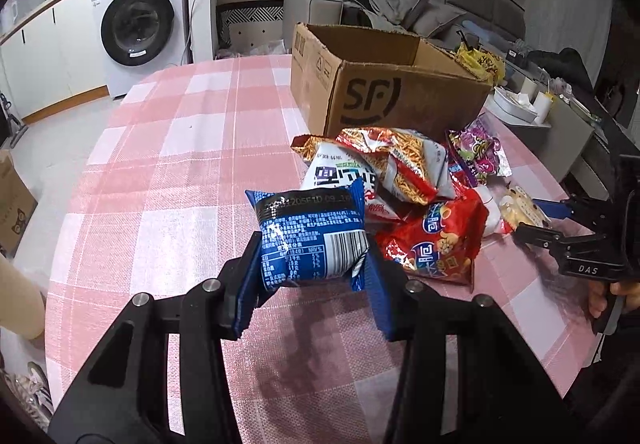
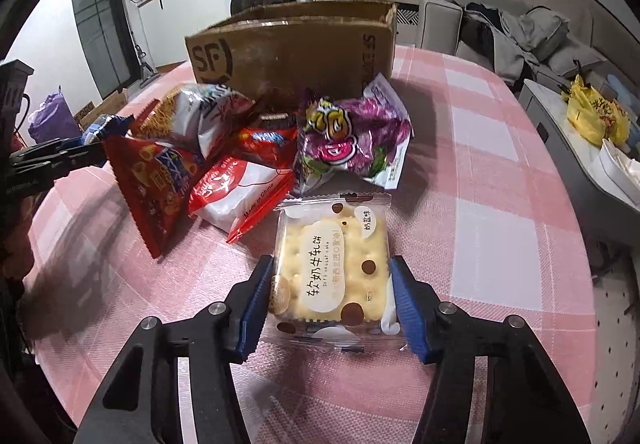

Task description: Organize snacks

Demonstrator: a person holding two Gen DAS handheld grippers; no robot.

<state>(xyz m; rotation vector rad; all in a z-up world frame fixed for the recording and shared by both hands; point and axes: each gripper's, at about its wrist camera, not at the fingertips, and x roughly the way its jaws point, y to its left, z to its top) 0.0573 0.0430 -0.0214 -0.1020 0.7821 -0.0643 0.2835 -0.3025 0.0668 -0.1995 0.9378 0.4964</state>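
At twelve o'clock, cardboard box (image 2: 292,44) stands open, contents unseen. Left gripper (image 1: 312,264) clamps blue packet (image 1: 312,236); right gripper (image 2: 330,296) brackets cracker pack (image 2: 328,272), contact unclear.

We see our left gripper (image 1: 312,268) at the lower middle of its frame: black linkage arms, round silver screws, ribbed blue pads. Our right gripper (image 2: 330,302) looks the same; at the left view's right edge its black body reads "DAS".

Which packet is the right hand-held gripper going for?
On the pink checked tablecloth, before the SF cardboard box, lies a snack pile. Nearest the camera, between the right hand-held gripper pads, lies the clear-wrapped nougat cracker packet: pale yellow, brown dots.
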